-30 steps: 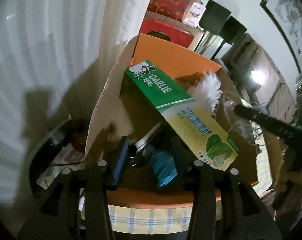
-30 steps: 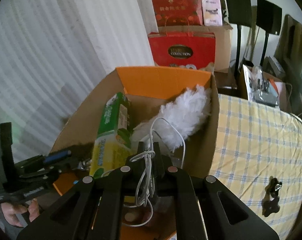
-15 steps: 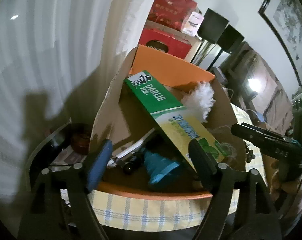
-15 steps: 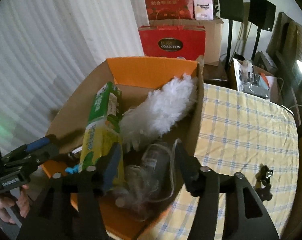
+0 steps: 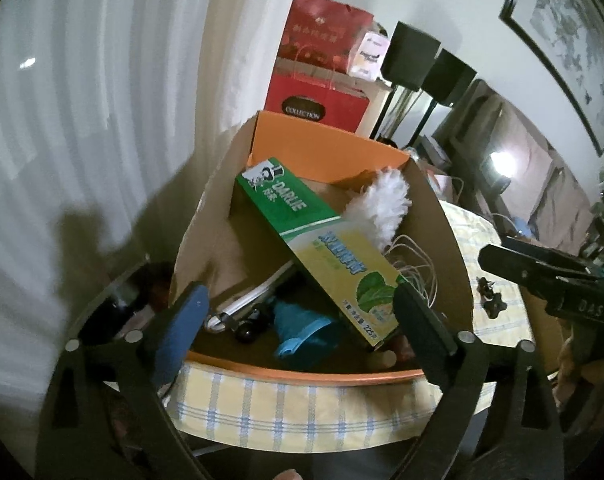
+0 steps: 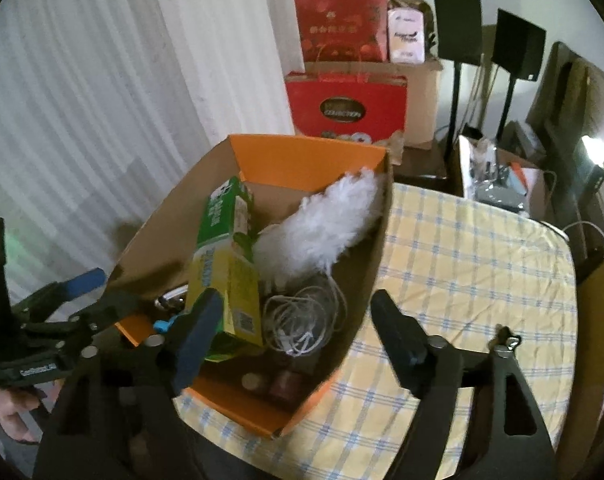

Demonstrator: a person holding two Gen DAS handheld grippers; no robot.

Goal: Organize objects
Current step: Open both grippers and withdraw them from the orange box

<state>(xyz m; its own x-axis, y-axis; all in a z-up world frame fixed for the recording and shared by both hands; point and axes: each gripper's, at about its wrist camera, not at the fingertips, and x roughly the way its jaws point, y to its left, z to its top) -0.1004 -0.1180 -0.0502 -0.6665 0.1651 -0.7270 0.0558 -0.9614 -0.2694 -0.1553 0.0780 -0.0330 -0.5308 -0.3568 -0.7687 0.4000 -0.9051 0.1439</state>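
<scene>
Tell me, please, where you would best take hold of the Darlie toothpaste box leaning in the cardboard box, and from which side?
Take the toothpaste box across its two long narrow sides, near the raised green end, coming from above. It leans on a slant inside the cardboard box, so that end stands clear, while its lower yellow end sits among the white cable and the feather duster.

- left gripper — black frame, blue pad on one finger, round silver screws
- right gripper — same black build, white lettering along the side
</scene>
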